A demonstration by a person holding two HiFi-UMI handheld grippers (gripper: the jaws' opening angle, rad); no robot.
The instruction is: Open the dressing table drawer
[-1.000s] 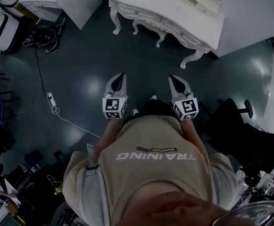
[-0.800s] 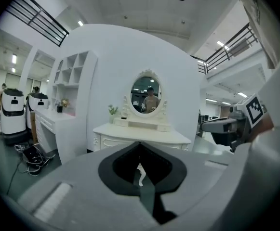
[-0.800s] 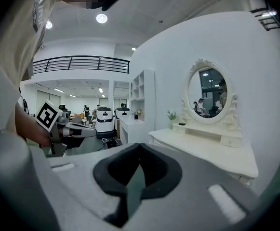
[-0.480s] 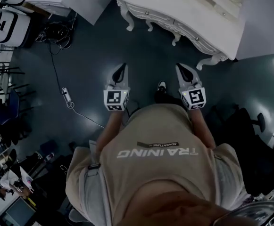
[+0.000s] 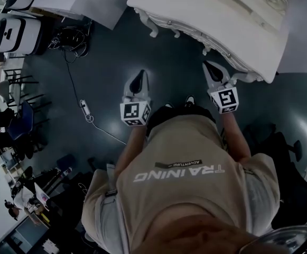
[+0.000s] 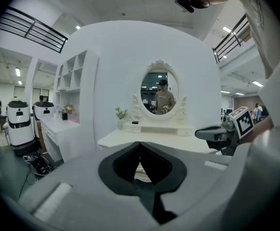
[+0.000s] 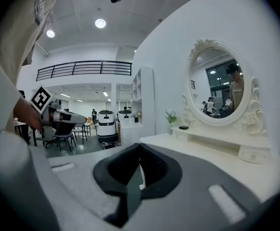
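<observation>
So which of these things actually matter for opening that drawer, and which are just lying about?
Part of the job:
- dressing table
- its drawer front
- left gripper and right gripper, both shut and holding nothing

Just lying about:
- power strip with its cable on the floor
- white machines
- potted plant
- chairs

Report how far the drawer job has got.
Done: the person stands at the dressing table. In hand: the right gripper hovers near its front edge and the left gripper hangs over the floor; both are shut and empty. Left: grip a drawer knob and pull; nothing is pulled out yet.
</observation>
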